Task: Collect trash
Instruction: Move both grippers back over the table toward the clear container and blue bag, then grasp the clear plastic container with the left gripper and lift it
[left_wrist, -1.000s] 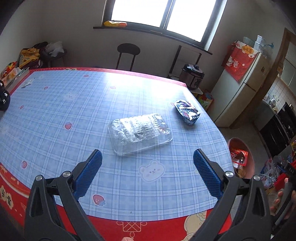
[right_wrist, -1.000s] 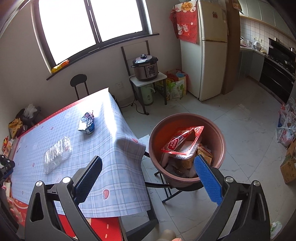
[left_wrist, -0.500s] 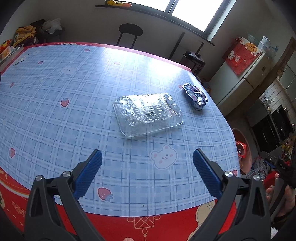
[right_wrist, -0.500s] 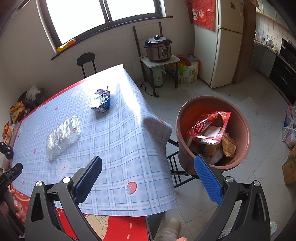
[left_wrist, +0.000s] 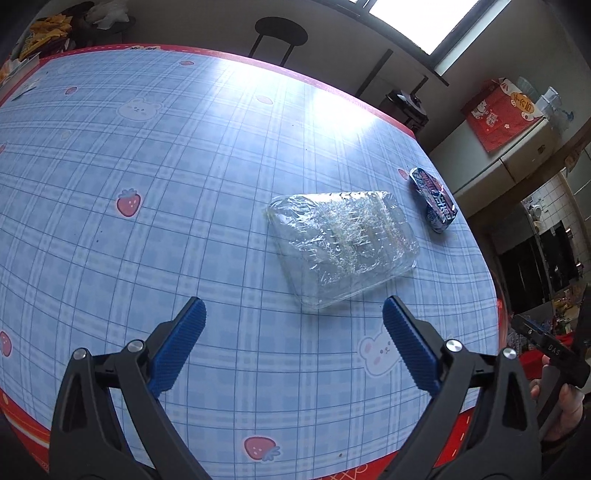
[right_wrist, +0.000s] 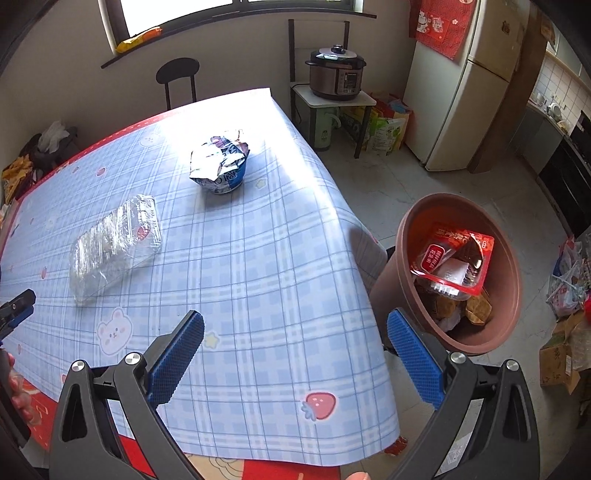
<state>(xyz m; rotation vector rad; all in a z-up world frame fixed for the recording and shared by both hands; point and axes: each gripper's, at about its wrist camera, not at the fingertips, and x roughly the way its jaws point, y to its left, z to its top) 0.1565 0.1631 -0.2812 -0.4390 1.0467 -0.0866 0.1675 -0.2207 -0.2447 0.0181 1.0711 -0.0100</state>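
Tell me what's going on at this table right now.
A person is clearing trash with two handheld claws. The left claw hangs open just short of the clear plastic tray; the right claw is open too, holding nothing. A crumpled blue wrapper also waits on the table. The brown bin already holds packaging.

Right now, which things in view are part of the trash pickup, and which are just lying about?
For the job:
- clear plastic tray on the table
- crumpled blue wrapper on the table
- brown bin beside the table, trash already inside
- left tongs and right tongs, both open and empty

Lying about:
- pressure cooker
- fridge
- black stool
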